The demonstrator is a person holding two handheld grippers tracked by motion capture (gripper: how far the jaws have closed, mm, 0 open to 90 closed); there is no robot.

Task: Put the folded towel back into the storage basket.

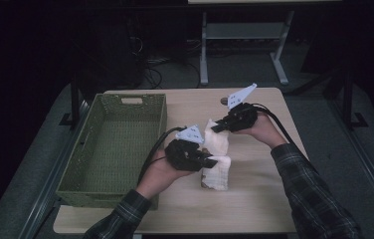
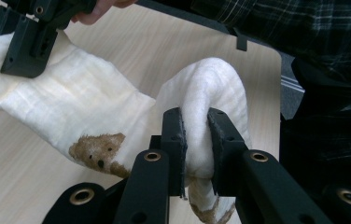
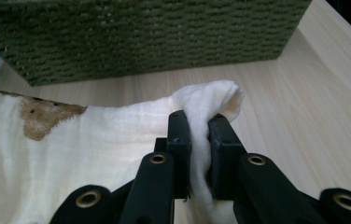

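A cream cloth (image 1: 216, 158) with a brown bear print (image 2: 96, 151) hangs over the middle of the wooden table (image 1: 254, 204), held up at two corners. My left gripper (image 1: 214, 162) is shut on the near corner, whose bunched fabric (image 2: 197, 135) is pinched between the jaws. At the far corner my right gripper (image 1: 217, 127) is shut on a fold of the same cloth (image 3: 200, 140). In the left gripper view, the right gripper (image 2: 24, 51) clamps the far edge. The cloth sags between the two grips.
A green woven basket (image 1: 113, 149) with a handle slot stands on the left side of the table; its wall (image 3: 136, 37) rises just beyond the cloth. A small dark round object (image 1: 224, 101) lies near the far edge. Plaid sleeves (image 1: 314, 194) come in from below.
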